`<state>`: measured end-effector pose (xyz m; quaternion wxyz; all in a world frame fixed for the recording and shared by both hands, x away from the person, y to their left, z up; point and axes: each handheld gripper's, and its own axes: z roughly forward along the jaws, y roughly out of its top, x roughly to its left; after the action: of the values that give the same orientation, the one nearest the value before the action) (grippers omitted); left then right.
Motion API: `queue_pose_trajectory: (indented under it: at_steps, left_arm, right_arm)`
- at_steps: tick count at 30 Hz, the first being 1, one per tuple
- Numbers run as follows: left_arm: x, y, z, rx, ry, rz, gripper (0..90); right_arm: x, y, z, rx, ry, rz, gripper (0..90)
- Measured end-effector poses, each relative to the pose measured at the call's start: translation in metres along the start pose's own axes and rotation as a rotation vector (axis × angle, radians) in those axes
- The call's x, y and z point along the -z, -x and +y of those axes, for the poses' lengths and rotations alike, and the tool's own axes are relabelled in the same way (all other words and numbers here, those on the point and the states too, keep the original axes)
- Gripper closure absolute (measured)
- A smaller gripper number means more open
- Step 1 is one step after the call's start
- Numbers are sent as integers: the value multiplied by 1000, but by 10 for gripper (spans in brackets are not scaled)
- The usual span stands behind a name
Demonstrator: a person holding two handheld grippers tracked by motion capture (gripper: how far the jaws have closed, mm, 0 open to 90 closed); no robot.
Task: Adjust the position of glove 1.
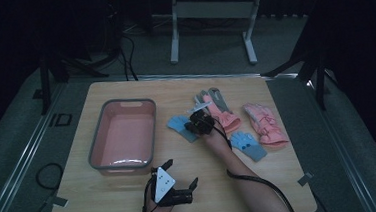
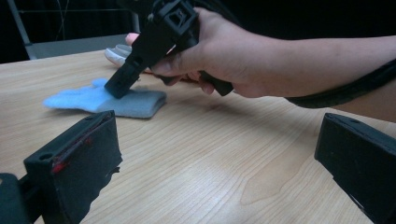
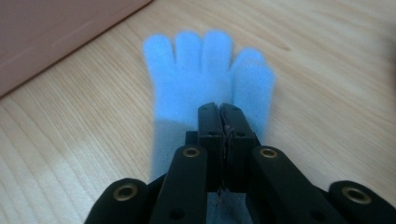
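The left gripper (image 1: 182, 177) sits nearest, low at the desk's (image 1: 282, 189) near edge just in front of the pink basin (image 1: 125, 163), its jaws wide apart with nothing between them. Right of the basin, about mid-desk, the light blue glove (image 3: 205, 74) lies flat, fingers spread. The right gripper (image 3: 222, 122) bears down on its grey cuff end, jaws pressed together, pinching what looks like a thin fold of the fabric. The glove seems soft, light and floppy, so it should sag when lifted; a pinch at the cuff is a fair hold. Further right lie pink gloves (image 1: 266, 124) and a second blue glove (image 1: 248, 145).
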<state>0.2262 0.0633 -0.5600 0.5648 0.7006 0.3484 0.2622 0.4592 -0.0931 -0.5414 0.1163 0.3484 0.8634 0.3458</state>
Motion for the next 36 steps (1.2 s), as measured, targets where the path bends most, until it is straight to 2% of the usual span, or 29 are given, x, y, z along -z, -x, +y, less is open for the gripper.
queue_pose_trajectory:
  at_steps: [3,4,5,6,7,9,10,11,13,14,16,18,20,22,24,25,27,31,36]
  left_arm:
    - [0,0,0,-2,1,0,3]
    - [0,0,0,-4,0,1,3]
    - [0,0,0,-4,1,3,3]
    - [0,0,0,-4,1,3,2]
    - [0,0,0,-4,1,5,2]
    - [0,0,0,-4,1,7,3]
    - [0,0,0,-4,1,7,3]
    - [0,0,0,-1,0,7,2]
    - [0,0,0,-3,-2,7,2]
    - [0,0,0,-9,-1,9,3]
    - [0,1,0,-9,0,11,3]
    - [0,1,0,-9,-1,11,2]
    - [0,1,0,-8,-2,10,2]
    - [0,1,0,-11,-3,11,2]
    - [0,2,0,-11,-4,10,2]
    - [0,2,0,-11,-4,10,3]
    - [0,2,0,-11,-2,10,3]
    - [0,1,0,-10,-3,9,3]
    - [0,1,0,-10,-3,9,3]
  right_arm:
    - [6,-3,2,-21,5,-15,883]
    - [11,-4,3,-41,20,-15,883]
    - [24,-6,4,-78,45,-26,883]
    - [24,-6,4,-78,45,-26,883]
    - [36,-7,4,-109,68,-31,884]
    - [47,-9,3,-128,83,-29,884]
    - [47,-9,3,-128,83,-29,884]
    - [58,-11,1,-129,97,-56,883]
    - [64,-12,-1,-139,108,-69,884]
    - [75,-14,-4,-157,120,-87,883]
    - [86,-17,-9,-174,133,-110,883]
    - [98,-21,-16,-218,158,-127,883]
    - [104,-22,-19,-235,167,-127,883]
    - [117,-26,-29,-275,189,-165,883]
    - [124,-31,-35,-282,190,-203,883]
    - [124,-31,-35,-282,190,-203,883]
    - [131,-35,-47,-319,188,-232,883]
    - [136,-40,-61,-379,201,-241,883]
    - [134,-50,-77,-408,199,-275,882]
